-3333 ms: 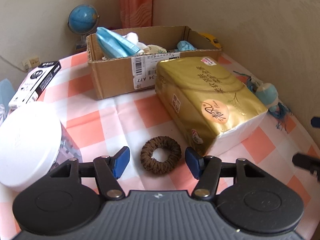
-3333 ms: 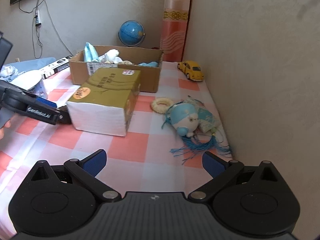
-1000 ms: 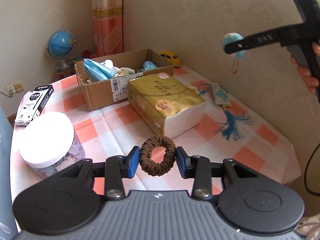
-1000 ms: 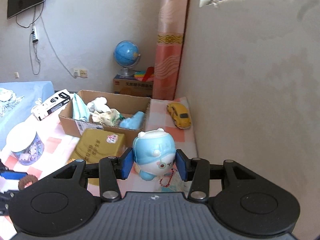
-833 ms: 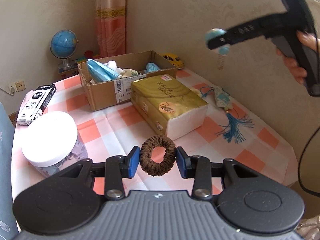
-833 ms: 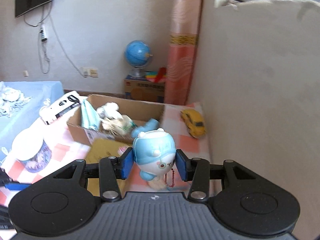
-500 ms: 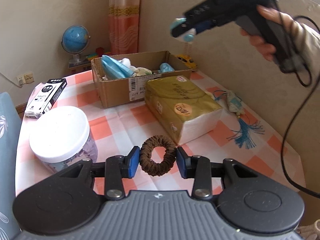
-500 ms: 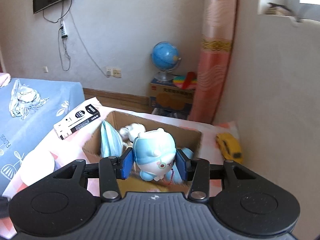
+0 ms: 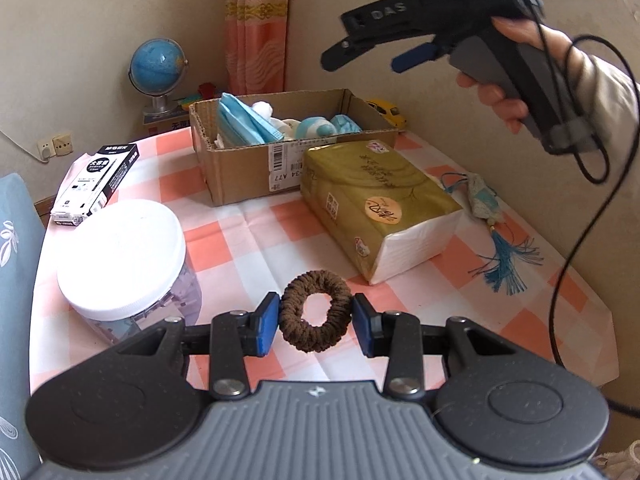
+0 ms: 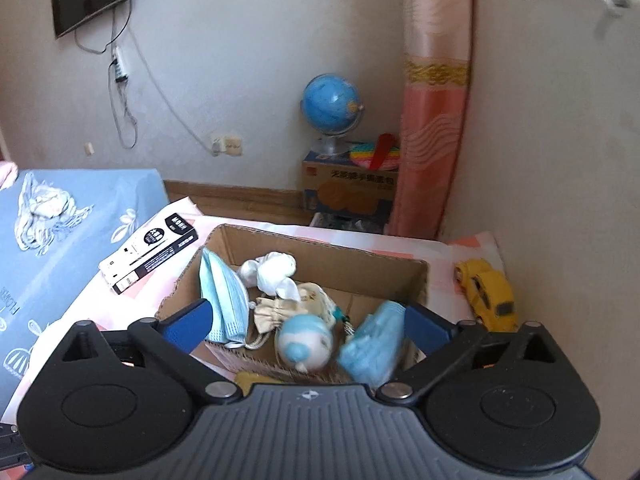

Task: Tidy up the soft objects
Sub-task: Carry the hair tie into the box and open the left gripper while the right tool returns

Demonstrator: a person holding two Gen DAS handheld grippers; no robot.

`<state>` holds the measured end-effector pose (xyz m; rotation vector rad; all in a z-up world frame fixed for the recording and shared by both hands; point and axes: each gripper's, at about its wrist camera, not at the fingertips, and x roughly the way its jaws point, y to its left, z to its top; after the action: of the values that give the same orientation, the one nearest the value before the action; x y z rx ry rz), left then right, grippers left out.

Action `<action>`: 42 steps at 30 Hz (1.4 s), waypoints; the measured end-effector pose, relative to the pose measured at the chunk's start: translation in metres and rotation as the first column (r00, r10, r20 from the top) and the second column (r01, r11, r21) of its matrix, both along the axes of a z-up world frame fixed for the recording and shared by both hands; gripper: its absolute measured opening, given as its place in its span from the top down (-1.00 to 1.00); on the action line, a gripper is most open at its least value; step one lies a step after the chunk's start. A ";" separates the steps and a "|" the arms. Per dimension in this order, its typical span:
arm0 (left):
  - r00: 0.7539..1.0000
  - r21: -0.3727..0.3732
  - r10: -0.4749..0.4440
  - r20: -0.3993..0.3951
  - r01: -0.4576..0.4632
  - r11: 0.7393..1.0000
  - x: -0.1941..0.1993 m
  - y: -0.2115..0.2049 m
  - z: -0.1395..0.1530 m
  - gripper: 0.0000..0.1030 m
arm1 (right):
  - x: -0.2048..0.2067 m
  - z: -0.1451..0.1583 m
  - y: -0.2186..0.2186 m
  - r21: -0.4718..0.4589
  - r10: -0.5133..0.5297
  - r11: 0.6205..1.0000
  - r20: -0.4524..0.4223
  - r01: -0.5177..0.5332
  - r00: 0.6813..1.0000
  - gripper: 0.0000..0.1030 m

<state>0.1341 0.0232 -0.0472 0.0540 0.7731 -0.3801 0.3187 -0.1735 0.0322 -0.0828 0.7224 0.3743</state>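
Observation:
My left gripper is shut on a brown hair scrunchie and holds it above the checked tablecloth. My right gripper is open and empty, held above the cardboard box; it also shows in the left wrist view. The blue and white plush toy lies inside the box, among face masks and other soft things. In the left wrist view the box stands at the back of the table, with the plush inside it.
A gold tissue pack lies in front of the box. A white-lidded jar stands at the left. A black and white carton, a blue tassel charm, a yellow toy car and a globe are around.
My right gripper carried the plush over the box, opened and let it go; the plush now lies in the box. My left gripper still holds the scrunchie.

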 end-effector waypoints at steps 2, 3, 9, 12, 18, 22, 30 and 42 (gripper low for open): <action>1.000 0.002 -0.011 0.002 0.011 1.000 0.000 -0.002 0.002 0.26 | -0.014 0.000 -0.006 -0.002 -0.025 1.000 0.007 0.025 1.000 -1.00; 1.000 0.005 -0.016 0.005 0.016 1.000 0.000 -0.003 0.003 0.26 | -0.022 0.000 -0.010 -0.010 -0.044 0.999 0.009 0.044 0.999 -1.00; 0.999 0.007 -0.033 0.005 0.033 0.999 0.005 -0.007 0.014 0.26 | -0.077 -0.009 -0.026 -0.082 -0.144 0.986 0.048 0.147 0.988 -1.00; 0.999 0.011 -0.041 0.010 0.041 0.999 0.011 -0.008 0.022 0.26 | -0.110 -0.018 -0.031 -0.129 -0.166 0.976 0.079 0.175 0.983 -1.00; 0.998 0.009 -0.051 0.025 0.051 0.999 0.036 -0.016 0.042 0.26 | -0.164 -0.037 -0.042 -0.142 -0.204 0.966 0.083 0.214 0.975 -1.00; 0.998 0.030 -0.032 0.055 0.031 0.999 0.066 -0.022 0.058 0.26 | -0.186 -0.043 -0.048 -0.145 -0.231 0.960 0.085 0.241 0.969 -1.00; 0.995 0.027 0.066 0.069 -0.068 0.997 0.161 -0.018 0.082 0.26 | -0.196 -0.046 -0.061 -0.128 -0.254 0.956 0.082 0.263 0.964 -1.00; 0.977 0.051 0.215 -0.013 -0.214 0.975 0.248 -0.006 0.058 -0.37 | -0.188 -0.054 -0.071 -0.128 -0.274 0.951 0.064 0.281 0.959 -1.00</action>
<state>0.3819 0.0171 0.0107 0.0125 0.7977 -0.1563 0.1309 -0.2447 -0.0215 -0.1169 0.7027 0.0527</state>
